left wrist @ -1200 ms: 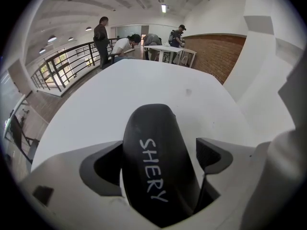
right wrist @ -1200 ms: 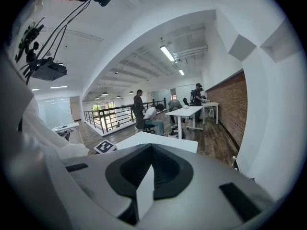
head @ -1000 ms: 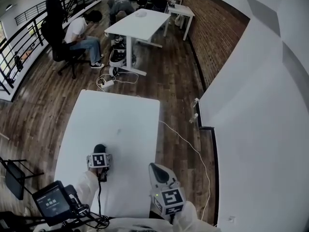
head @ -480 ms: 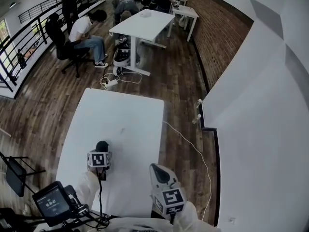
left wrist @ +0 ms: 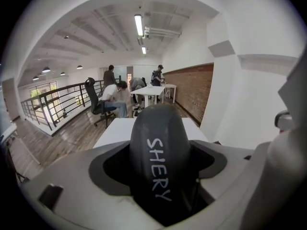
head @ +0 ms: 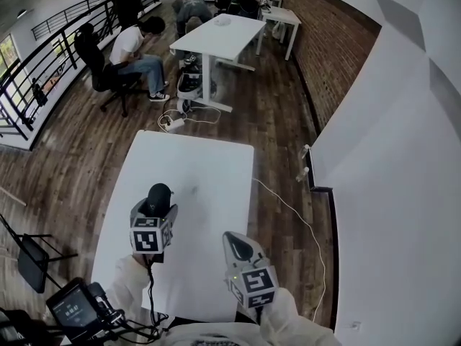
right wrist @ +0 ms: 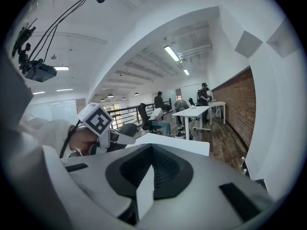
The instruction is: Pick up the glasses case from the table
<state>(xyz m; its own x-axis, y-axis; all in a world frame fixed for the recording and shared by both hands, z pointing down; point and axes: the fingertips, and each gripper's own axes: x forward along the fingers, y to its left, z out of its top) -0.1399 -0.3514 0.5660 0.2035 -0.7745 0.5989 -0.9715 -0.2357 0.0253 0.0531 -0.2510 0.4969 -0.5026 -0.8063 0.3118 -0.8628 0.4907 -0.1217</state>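
Observation:
The glasses case (head: pixel 158 194) is dark grey and rounded, with white lettering on its lid (left wrist: pixel 160 152). My left gripper (head: pixel 160 206) is shut on it and holds it up off the white table (head: pixel 202 171), over the table's near left part. In the left gripper view the case fills the gap between both jaws. The right gripper view shows the same case (right wrist: pixel 128 129) just beyond the left gripper's marker cube (right wrist: pixel 97 120). My right gripper (head: pixel 237 245) hovers over the table's near right edge, its jaws together with nothing in them.
A white cable (head: pixel 299 211) runs over the wood floor right of the table, along a white wall (head: pixel 389 193). Beyond stand another white table (head: pixel 220 34), office chairs and several people. A handheld device (head: pixel 72 312) hangs at the lower left.
My left gripper has closed on the glasses case and lifted it clear of the table. The right gripper has shifted only slightly.

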